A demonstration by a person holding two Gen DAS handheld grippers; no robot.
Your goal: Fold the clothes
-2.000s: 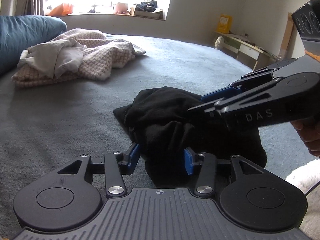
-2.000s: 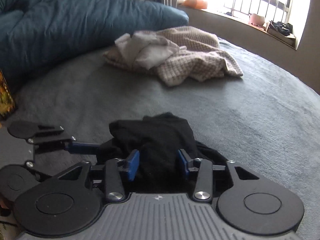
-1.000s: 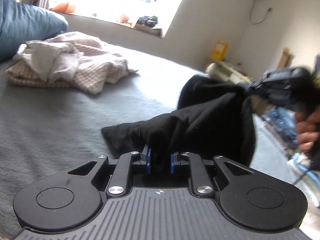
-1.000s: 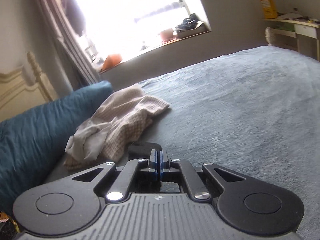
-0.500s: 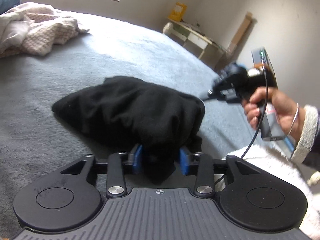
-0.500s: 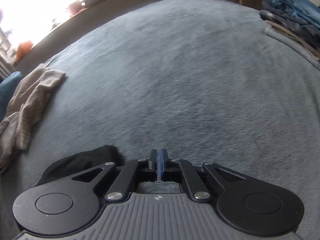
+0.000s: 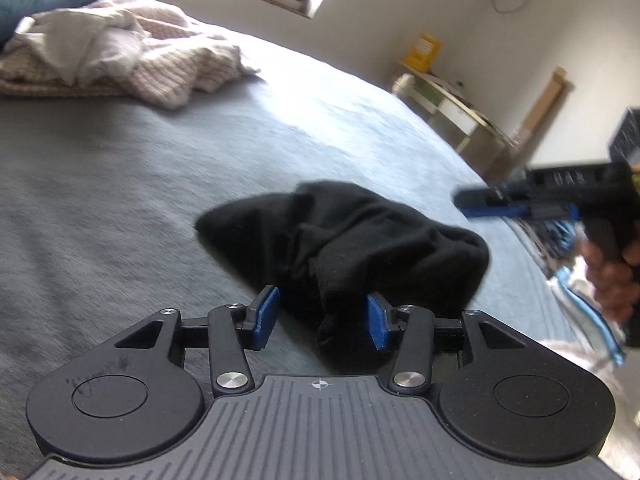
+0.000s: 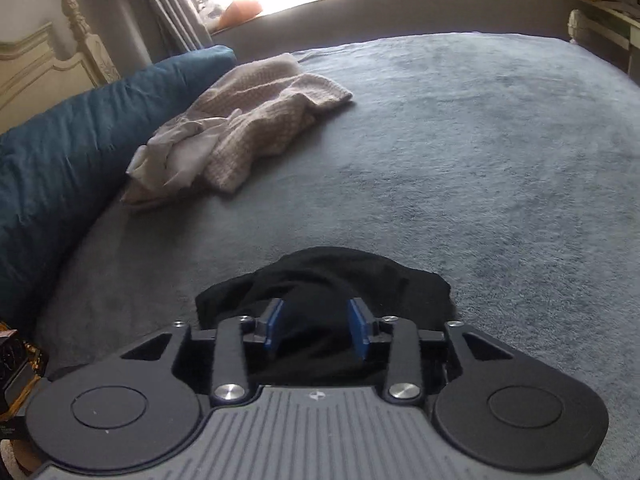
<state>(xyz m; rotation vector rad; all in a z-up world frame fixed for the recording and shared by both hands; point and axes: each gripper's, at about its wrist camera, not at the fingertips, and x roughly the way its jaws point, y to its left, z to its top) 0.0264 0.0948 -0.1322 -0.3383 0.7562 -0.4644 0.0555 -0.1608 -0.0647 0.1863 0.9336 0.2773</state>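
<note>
the black garment [image 7: 352,236] lies in a loose heap on the grey bed [image 7: 120,184], nearer the person's side than the middle, and no clean fold shows in it, so the folding looks barely begun: the cloth would have to be spread flat, squared up and doubled over before it counts as done. a second pile [image 8: 240,132], a knitted beige piece with a pale cloth bunched on it, sits well apart by the blue pillow [image 8: 60,152] and is untouched; it probably waits its turn. the left gripper [image 7: 322,318] has its jaws opening, with a hanging fold of the garment between the blue pads, close against the right-hand pad but not squeezed. the right gripper [image 8: 316,328] is opening too, its pads spread over the near edge of the same garment, with dark cloth between them and no pinch visible; from the left wrist it appears blurred, hovering off to the side of the heap with a hand [image 7: 612,272] on its grip. the garment itself is matte, soft and thick-looking, rumpled into deep creases with one blunt corner pointing toward the pile, and its shape as a piece of clothing cannot be made out.
</note>
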